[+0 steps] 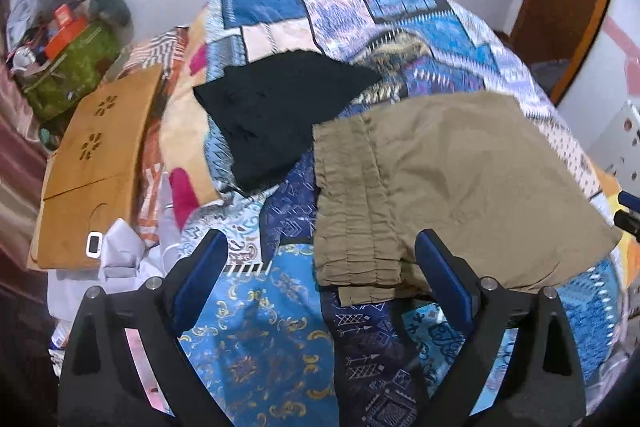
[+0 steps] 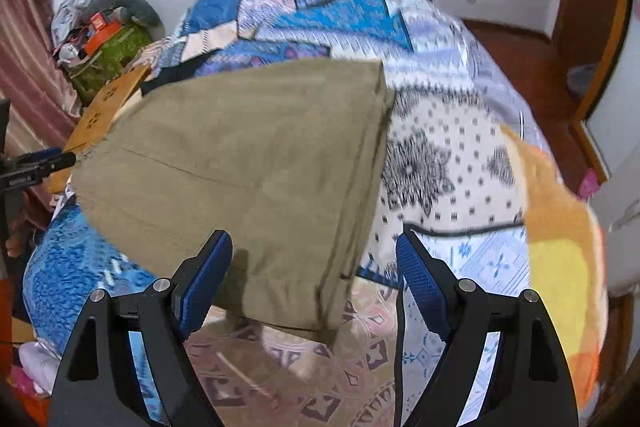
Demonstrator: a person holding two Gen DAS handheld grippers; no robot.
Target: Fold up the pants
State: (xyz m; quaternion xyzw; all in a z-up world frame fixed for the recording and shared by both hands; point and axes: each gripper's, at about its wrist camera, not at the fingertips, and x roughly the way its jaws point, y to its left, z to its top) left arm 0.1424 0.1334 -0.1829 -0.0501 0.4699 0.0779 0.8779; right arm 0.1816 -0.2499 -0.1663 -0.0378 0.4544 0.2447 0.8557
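The khaki pants [image 1: 448, 183] lie folded into a compact block on the patchwork bedspread [image 1: 256, 339], and serve here as the landmark. Their gathered elastic waistband [image 1: 352, 211] faces the left tongs [image 1: 322, 263], whose blue pads are spread wide with nothing between them but air; the right-hand pad sits over the near edge of the pants, though contact cannot be judged. The right tongs [image 2: 314, 259] are likewise wide open and hold nothing, hovering at the opposite end of the pants [image 2: 248, 171], where the folded hem corner hangs between the two pads. Just beyond the waistband end, a black garment [image 1: 280, 115] lies on the bedspread, one corner tucked close to the pants. Farther out on that same side, a wooden lap desk [image 1: 96, 163] leans at the bed's edge, with a green bag [image 1: 76, 67] behind it.
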